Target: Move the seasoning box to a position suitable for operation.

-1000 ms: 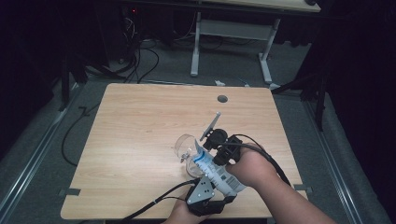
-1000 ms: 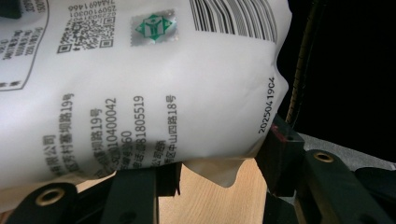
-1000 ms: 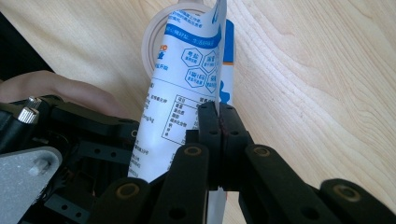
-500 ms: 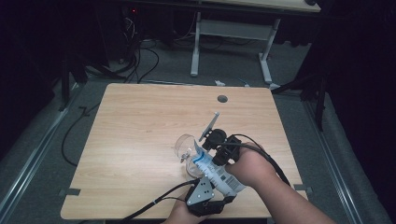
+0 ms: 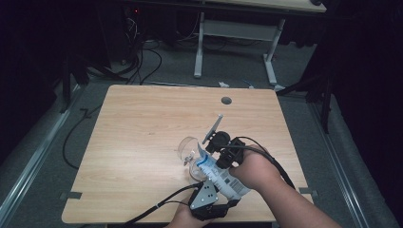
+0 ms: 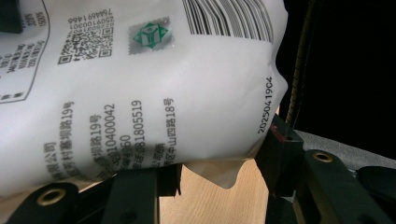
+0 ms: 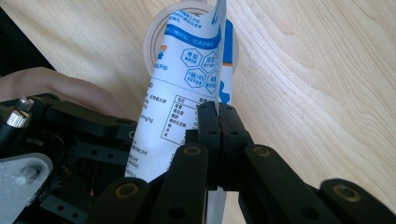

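Note:
A white pouch [image 5: 219, 175] with blue print and a barcode hangs tilted over the wooden table [image 5: 142, 118], held from both ends. My left gripper [image 5: 216, 186] comes in from the near edge; the pouch's printed lower end [image 6: 163, 93] bulges between its two jaws. My right gripper [image 5: 211, 156] is shut on the pouch's side seam [image 7: 218, 116]. The pouch's blue upper end [image 7: 196, 42] leans over the round mouth of a clear glass [image 5: 186, 148], whose rim [image 7: 152, 32] lies just behind it. I see no liquid flowing.
A round cable hole [image 5: 226, 100] sits near the table's far edge. Black cables [image 5: 157, 205] trail off the near edge from the grippers. Beyond the table stands a desk frame [image 5: 233, 28] with cables on the floor.

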Demonstrator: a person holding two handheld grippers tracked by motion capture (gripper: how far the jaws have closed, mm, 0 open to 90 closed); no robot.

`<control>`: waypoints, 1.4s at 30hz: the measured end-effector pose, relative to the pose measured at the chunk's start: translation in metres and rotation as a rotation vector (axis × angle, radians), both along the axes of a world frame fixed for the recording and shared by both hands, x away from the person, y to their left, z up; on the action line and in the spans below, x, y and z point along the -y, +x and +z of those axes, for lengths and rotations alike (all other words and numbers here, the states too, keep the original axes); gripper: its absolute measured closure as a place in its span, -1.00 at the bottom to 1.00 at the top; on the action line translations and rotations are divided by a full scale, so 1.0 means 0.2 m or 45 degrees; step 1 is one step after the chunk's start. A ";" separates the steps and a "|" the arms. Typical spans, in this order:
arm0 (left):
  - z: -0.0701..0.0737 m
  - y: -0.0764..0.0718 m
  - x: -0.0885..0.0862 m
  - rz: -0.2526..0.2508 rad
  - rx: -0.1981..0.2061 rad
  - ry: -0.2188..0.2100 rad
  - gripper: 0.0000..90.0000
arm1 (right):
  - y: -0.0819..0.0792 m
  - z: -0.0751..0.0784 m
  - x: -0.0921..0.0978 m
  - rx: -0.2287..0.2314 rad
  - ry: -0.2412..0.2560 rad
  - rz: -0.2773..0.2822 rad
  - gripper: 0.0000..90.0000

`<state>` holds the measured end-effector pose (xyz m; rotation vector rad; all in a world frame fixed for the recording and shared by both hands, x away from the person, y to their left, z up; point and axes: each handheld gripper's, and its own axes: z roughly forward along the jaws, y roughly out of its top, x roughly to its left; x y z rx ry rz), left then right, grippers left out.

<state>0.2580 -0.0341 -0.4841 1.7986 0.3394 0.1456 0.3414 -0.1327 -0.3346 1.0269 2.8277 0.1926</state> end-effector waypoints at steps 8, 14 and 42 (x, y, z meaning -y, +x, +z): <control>0.00 0.00 0.00 -0.001 -0.001 -0.002 0.25 | 0.00 0.00 0.00 -0.001 -0.009 0.000 1.00; 0.00 0.00 0.00 -0.001 -0.001 -0.007 0.26 | 0.00 0.00 0.00 -0.007 -0.007 -0.006 1.00; 0.02 0.00 0.00 -0.001 0.011 -0.016 0.26 | 0.00 0.01 0.00 0.003 -0.013 0.013 1.00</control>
